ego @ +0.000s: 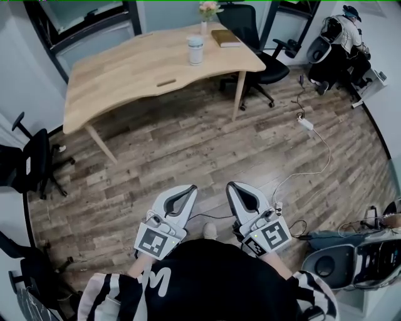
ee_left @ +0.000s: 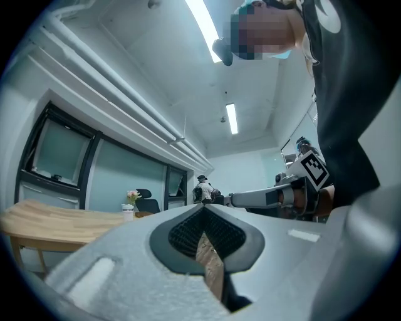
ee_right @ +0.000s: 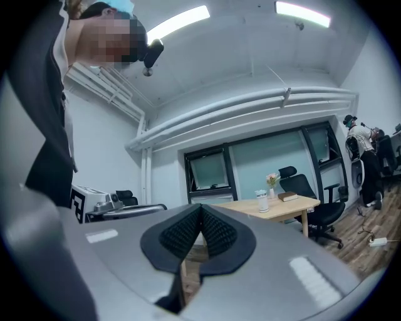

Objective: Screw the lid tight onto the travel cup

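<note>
A pale travel cup (ego: 195,49) with its lid on stands upright near the far right end of the wooden table (ego: 125,75). In the right gripper view the cup (ee_right: 262,200) shows small on the table (ee_right: 294,204). Both grippers hang low in front of the person, far from the table, over the wood floor. My left gripper (ego: 187,190) is shut and holds nothing. My right gripper (ego: 235,187) is shut and empty too. In each gripper view the black pads (ee_left: 203,231) (ee_right: 199,231) meet at the tips.
A book (ego: 225,38) and a small flower vase (ego: 205,17) lie beside the cup. Black office chairs (ego: 260,47) (ego: 28,164) stand at the table's right end and at the left wall. A white cable and power strip (ego: 306,124) cross the floor. A seated person (ego: 341,37) is far right.
</note>
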`<state>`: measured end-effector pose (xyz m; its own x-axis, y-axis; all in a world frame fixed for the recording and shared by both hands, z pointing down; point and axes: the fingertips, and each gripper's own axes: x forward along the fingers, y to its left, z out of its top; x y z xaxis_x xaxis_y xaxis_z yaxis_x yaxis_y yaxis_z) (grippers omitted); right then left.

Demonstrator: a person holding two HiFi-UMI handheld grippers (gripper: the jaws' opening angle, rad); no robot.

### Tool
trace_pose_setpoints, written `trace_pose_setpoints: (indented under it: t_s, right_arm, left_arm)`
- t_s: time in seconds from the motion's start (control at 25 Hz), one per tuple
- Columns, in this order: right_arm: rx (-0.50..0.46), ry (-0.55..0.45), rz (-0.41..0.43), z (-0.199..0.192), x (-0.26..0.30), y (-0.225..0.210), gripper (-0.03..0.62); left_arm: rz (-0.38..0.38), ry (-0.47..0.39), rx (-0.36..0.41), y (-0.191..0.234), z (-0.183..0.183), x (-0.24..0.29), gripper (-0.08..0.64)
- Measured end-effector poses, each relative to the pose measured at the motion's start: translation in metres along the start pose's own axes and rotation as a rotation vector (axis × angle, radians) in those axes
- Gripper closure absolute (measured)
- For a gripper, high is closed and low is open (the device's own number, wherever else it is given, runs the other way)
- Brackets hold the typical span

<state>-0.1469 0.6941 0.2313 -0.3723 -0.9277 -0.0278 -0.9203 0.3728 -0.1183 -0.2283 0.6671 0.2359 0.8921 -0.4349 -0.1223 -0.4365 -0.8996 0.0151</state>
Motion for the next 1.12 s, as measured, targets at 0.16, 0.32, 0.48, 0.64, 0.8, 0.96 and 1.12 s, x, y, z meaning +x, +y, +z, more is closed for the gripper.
trace_pose_setpoints:
  t_s: [0.16, 0.32, 0.48, 0.64, 0.8, 0.96, 1.12]
  right_arm:
    - [-0.019, 0.002, 0.020, 0.006, 0.006, -0.021, 0.592]
    - [-0.041, -0.009, 0.040, 0.012, 0.008, -0.040, 0.592]
    - [-0.040, -0.020, 0.060, 0.014, 0.011, -0.055, 0.592]
    - [-0.014, -0.008, 0.074, 0.011, 0.008, -0.070, 0.592]
    - [-0.036, 0.021, 0.076, 0.004, -0.001, -0.092, 0.592]
    - [-0.026, 0.024, 0.090, 0.001, -0.003, -0.106, 0.592]
    - [-0.008, 0.026, 0.101, -0.002, -0.004, -0.110, 0.592]
  left_arm:
    - [0.012, 0.003, 0.005, 0.003, -0.001, 0.022, 0.560]
    - [0.026, 0.011, 0.008, 0.002, -0.003, 0.041, 0.560]
    - [0.035, 0.007, 0.018, 0.002, -0.005, 0.059, 0.560]
    - [0.043, 0.007, 0.027, -0.004, -0.009, 0.074, 0.560]
    - [0.069, 0.019, 0.041, -0.006, -0.013, 0.086, 0.560]
    - [0.089, 0.007, 0.009, -0.009, -0.014, 0.096, 0.560]
    - [0.096, -0.007, -0.001, -0.014, -0.008, 0.098, 0.560]
